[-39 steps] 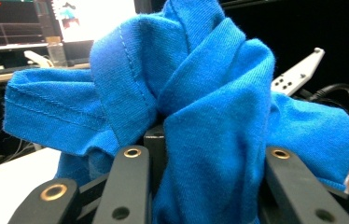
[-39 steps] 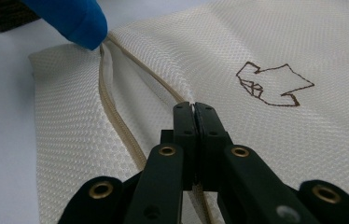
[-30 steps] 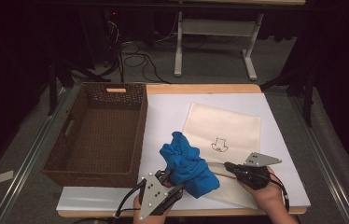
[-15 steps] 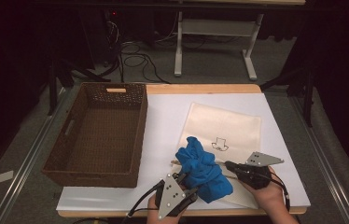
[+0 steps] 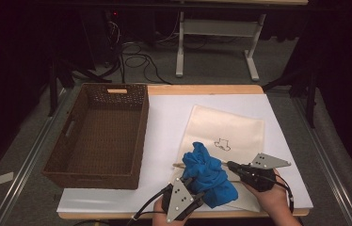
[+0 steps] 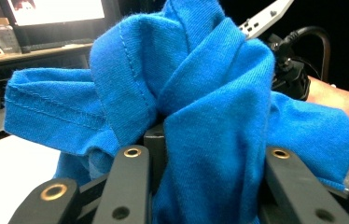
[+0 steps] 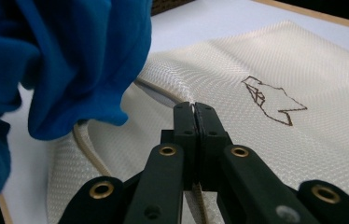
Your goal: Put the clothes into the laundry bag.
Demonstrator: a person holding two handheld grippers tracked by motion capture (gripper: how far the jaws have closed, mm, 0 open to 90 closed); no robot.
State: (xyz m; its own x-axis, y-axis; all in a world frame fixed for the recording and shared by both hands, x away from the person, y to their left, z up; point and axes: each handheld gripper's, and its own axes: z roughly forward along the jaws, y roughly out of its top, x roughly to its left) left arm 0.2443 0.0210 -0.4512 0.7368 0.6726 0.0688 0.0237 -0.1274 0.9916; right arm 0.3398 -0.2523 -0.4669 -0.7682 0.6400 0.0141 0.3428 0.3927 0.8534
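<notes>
A crumpled blue cloth [image 5: 207, 175] hangs bunched over the near left corner of a cream mesh bag [image 5: 233, 129] that lies flat on the white table cover. My left gripper [image 5: 193, 187] is at the table's front edge, shut on the blue cloth [image 6: 200, 93], whose folds hide the fingertips [image 6: 133, 158]. My right gripper [image 5: 230, 165] lies just right of the cloth, its jaws shut on the edge of the cream bag [image 7: 280, 60]. In the right gripper view the blue cloth [image 7: 70, 56] hangs close on the left above the bag's cord [image 7: 85, 140].
A brown wicker basket [image 5: 139, 136] stands with nothing in it on the left of the table. The white cover [image 5: 164, 117] lies bare between basket and bag. A small dark line drawing [image 5: 222, 144] marks the bag. Cables and a stand's legs are on the floor beyond the table.
My left gripper has carried the blue cloth to the right and a little lower, onto the bag's near corner and close to the right gripper. The right gripper has kept still.
</notes>
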